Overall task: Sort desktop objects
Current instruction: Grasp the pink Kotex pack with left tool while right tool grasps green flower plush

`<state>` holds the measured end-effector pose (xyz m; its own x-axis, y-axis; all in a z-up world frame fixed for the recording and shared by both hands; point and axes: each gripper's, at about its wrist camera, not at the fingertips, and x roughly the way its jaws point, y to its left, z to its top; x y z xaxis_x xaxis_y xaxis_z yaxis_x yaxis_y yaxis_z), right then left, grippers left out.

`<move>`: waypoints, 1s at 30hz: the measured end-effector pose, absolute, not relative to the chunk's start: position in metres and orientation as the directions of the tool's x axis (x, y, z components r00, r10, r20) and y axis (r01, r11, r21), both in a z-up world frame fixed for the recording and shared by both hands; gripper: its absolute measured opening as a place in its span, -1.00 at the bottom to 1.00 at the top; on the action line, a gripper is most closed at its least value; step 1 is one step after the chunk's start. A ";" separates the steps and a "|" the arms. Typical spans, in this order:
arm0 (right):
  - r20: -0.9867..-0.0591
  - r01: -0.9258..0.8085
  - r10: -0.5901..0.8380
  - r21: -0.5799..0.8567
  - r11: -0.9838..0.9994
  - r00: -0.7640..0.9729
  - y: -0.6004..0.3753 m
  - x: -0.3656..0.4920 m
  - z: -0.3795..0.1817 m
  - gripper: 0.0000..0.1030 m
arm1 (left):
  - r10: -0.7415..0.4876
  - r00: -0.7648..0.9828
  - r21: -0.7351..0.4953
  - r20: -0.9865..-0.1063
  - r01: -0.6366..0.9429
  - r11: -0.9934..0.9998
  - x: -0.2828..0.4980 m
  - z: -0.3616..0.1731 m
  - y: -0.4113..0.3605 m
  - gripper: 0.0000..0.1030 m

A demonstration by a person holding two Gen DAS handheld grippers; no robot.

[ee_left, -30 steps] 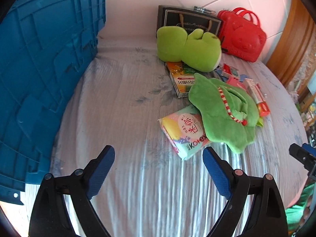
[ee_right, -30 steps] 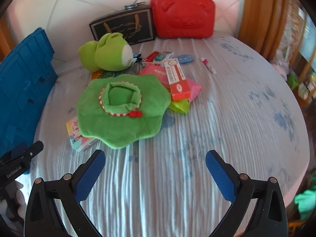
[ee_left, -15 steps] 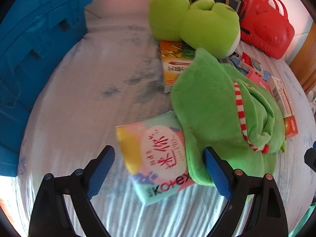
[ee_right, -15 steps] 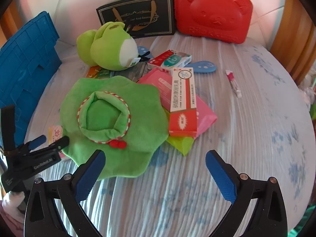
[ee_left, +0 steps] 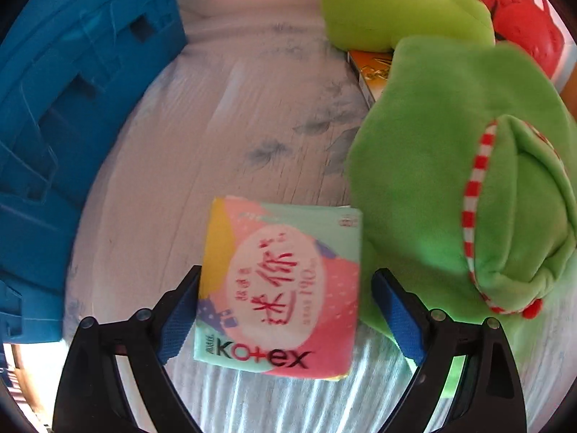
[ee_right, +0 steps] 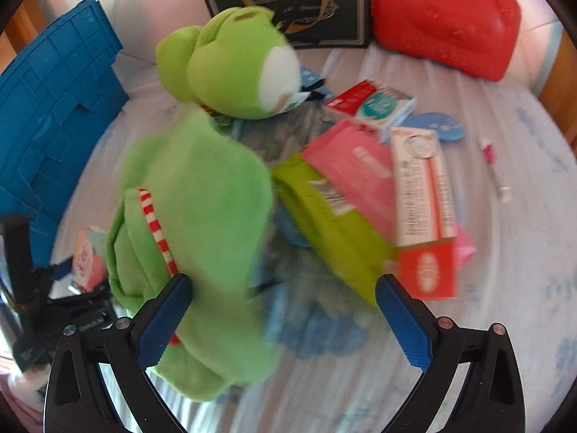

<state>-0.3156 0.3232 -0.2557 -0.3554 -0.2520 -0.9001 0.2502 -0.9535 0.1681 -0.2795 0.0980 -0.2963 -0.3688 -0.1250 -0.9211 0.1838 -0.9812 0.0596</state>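
A colourful Kotex pack [ee_left: 279, 287] lies on the pale cloth between the fingers of my open left gripper [ee_left: 286, 319]; its left edge is at the left pad, the right pad stands a little apart. The pack also shows at the far left of the right wrist view [ee_right: 86, 258]. A green plush hat [ee_left: 458, 187] with a red-white band lies right beside the pack. In the right wrist view the hat [ee_right: 196, 223] sits folded up between the fingers of my open right gripper [ee_right: 283, 319], near its left finger.
A blue crate [ee_left: 68, 108] stands at the left. A green frog plush [ee_right: 234, 66], a black bag [ee_right: 292, 7] and a red case [ee_right: 443, 18] are at the back. Green and pink packs [ee_right: 339, 223], a red-white box [ee_right: 423, 195] and small items lie to the right.
My left gripper moved forward until the Kotex pack sits between its fingers. My right gripper moved forward to the hat, which now looks folded and bunched up.
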 end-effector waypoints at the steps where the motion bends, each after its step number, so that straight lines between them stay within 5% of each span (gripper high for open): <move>1: -0.901 0.252 -0.253 0.169 -0.953 -0.352 0.320 -0.316 -0.257 1.00 | -0.113 -0.375 0.045 -0.920 0.184 -0.982 -0.280 -0.295 0.098 0.81; 18: -0.842 0.293 -0.294 0.170 -0.941 -0.453 0.279 -0.289 -0.218 1.00 | -0.062 -0.354 -0.025 -0.933 0.236 -0.971 -0.268 -0.311 0.053 0.86; 23: -0.898 0.255 -0.202 0.106 -0.961 -0.390 0.276 -0.309 -0.258 1.00 | -0.056 -0.362 -0.015 -0.931 0.191 -0.981 -0.271 -0.313 0.054 1.00; 30: -0.856 0.126 -0.430 0.411 -0.903 -0.286 0.308 -0.322 -0.303 1.00 | -0.055 -0.398 -0.017 -0.916 0.177 -0.984 -0.264 -0.311 0.055 1.00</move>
